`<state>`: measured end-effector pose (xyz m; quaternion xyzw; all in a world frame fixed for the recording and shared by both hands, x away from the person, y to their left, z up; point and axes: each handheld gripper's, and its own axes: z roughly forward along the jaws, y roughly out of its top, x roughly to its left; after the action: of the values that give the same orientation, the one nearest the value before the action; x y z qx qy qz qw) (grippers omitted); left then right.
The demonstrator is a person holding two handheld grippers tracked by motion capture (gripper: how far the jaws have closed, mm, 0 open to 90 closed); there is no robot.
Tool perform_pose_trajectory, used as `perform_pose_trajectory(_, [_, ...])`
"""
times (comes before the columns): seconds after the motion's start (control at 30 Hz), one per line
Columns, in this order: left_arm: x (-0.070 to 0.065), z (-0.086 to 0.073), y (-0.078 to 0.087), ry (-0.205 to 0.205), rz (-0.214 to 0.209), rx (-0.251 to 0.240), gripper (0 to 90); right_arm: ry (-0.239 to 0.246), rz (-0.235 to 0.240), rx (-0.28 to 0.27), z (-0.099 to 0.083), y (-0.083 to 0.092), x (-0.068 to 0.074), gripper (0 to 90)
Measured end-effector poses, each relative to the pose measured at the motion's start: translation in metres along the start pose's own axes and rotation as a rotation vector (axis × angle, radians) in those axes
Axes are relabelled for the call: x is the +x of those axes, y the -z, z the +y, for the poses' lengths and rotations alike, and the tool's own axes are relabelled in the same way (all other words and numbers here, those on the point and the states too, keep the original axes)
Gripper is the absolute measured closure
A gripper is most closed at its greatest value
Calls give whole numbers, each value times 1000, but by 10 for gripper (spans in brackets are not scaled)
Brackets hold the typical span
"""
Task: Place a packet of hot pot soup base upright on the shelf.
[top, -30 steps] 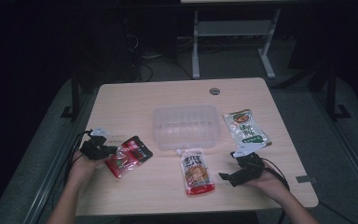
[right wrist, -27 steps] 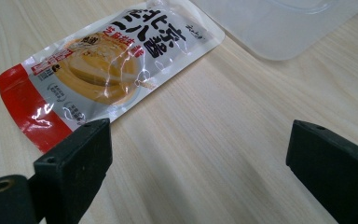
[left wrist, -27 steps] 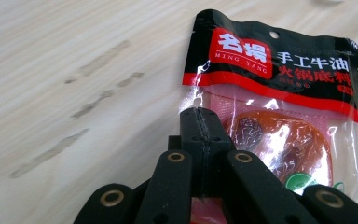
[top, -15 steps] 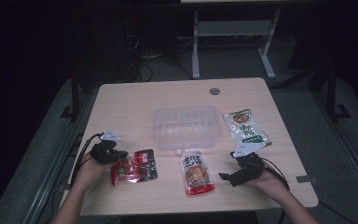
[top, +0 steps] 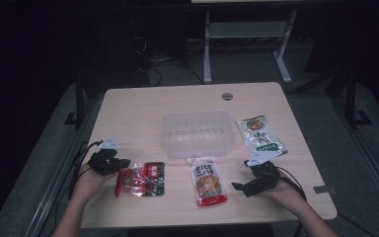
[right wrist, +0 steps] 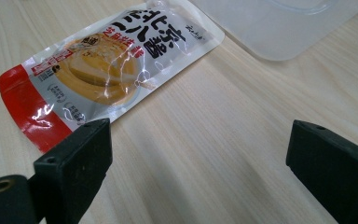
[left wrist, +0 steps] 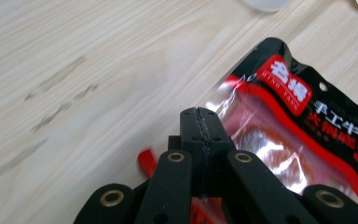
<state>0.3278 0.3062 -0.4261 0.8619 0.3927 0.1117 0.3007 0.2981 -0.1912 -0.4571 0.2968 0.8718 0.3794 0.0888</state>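
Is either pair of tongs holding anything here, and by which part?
The left tongs are shut on the red and black sauce packet, pinching its clear edge at the packet's left end. The right tongs stand open over bare table, holding nothing.

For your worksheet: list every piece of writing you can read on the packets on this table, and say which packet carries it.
"名揚": red badge on the red and black packet.
"手工牛油": white characters on that packet's black band.
"京酱": large black characters on the white and red packet; its other print is too blurred.
Green and white packet: print too small to read.
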Motion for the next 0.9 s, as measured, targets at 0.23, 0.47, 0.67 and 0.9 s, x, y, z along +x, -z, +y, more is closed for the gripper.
perform_pose_trajectory(0.23, [4,-32,22,51,78,32,898,9,-1,1,0,-1,0,64])
perform_pose_trajectory(0.47, [11,-41,15,74,48,68,898,3,-1,5,1,-2,1,65])
perform_pose_trajectory(0.67, [3,-37,5,51,8,93,898,3,1,7,1,-2,0,65])
perform_pose_trajectory(0.9, [-5,-32,3,34,-32,99,898,5,1,7,1,-2,0,65])
